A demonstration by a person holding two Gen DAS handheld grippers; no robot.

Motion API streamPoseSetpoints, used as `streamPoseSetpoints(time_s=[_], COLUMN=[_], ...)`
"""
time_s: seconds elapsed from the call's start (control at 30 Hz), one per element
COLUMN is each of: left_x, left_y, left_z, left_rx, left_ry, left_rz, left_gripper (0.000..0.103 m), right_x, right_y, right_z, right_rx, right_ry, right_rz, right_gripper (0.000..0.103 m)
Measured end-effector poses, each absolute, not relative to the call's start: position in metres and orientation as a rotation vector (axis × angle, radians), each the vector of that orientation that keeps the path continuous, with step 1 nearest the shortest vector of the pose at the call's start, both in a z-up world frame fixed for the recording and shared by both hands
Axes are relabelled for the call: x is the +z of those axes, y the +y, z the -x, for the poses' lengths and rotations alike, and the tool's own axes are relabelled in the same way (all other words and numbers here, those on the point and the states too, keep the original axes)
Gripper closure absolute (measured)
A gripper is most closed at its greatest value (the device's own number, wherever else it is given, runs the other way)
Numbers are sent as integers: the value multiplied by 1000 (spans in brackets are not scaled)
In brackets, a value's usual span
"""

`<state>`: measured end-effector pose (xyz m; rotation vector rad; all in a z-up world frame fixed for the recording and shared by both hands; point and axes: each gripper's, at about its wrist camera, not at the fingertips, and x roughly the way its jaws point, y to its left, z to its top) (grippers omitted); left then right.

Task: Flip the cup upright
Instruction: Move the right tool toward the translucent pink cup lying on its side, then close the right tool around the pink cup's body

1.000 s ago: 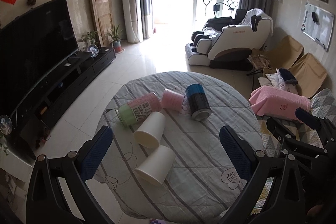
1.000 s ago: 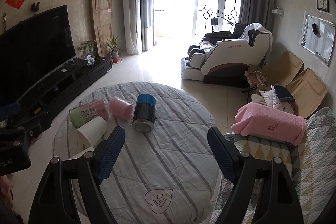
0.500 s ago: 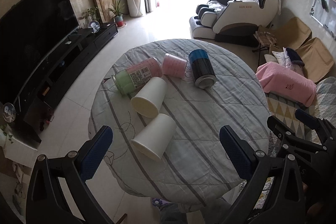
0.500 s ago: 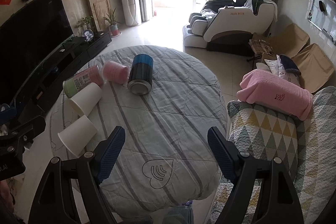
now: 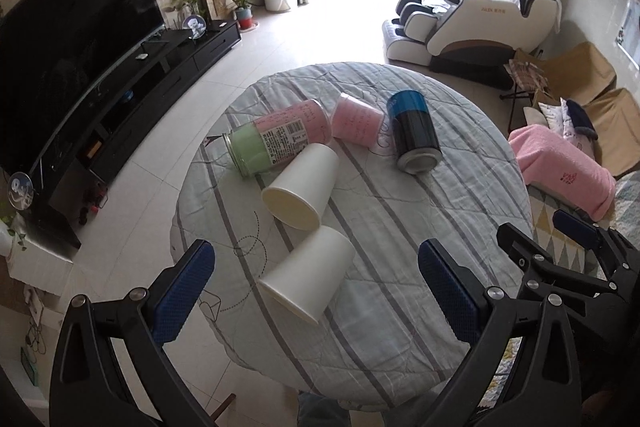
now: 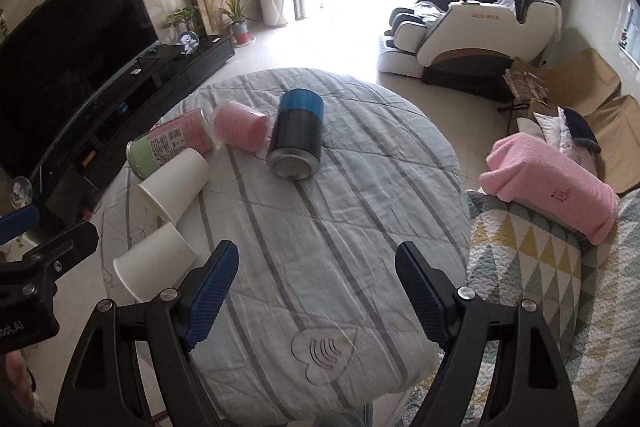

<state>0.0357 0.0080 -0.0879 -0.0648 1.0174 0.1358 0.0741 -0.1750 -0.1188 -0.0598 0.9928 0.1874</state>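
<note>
From the left wrist view, my left gripper (image 5: 316,291) hangs above the near edge of the round table (image 5: 460,219), jaws wide apart and holding nothing. 5 containers lie on their sides toward the table's left half. The nearest white paper cup (image 5: 308,277) sits between my fingers in the picture, mouth toward the near-left edge. A second white cup (image 5: 302,185) lies just beyond it, the 2 close or touching; I cannot tell which. Behind are a pink-and-green jar (image 5: 276,143), a pink cup (image 5: 356,125) and a dark can with a blue band (image 5: 414,131).

I judge the nearest white cup the sensible target. I would come down squarely across its middle, close gently since thin paper should crush easily, then lift clear before rotating so the rim does not drag the quilted cloth or nudge its neighbour.

From the right wrist view, my right gripper (image 6: 316,291) is also spread open and empty, over the near-right part of the table, well apart from the cups. The nearest white cup (image 6: 154,263) shows at the left edge of the table.

The cloth is soft, striped and wrinkled, so an upright cup may wobble. Around the table: pale tiled floor, a TV (image 6: 72,55) on the left, a massage chair (image 6: 476,35) at the back, a pink towel (image 6: 548,187) on the right.
</note>
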Motion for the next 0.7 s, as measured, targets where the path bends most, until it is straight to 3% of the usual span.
streamPoseSetpoints(time_s=[0.7], left_x=[-117], left_y=[85], left_z=[-116], left_rx=[237], left_ry=[1104], left_rz=[162], left_gripper=[0], right_x=[-148], right_y=[-73], right_z=[-237], right_rx=[618], right_ry=[1028], right_rz=[341], right_gripper=[21])
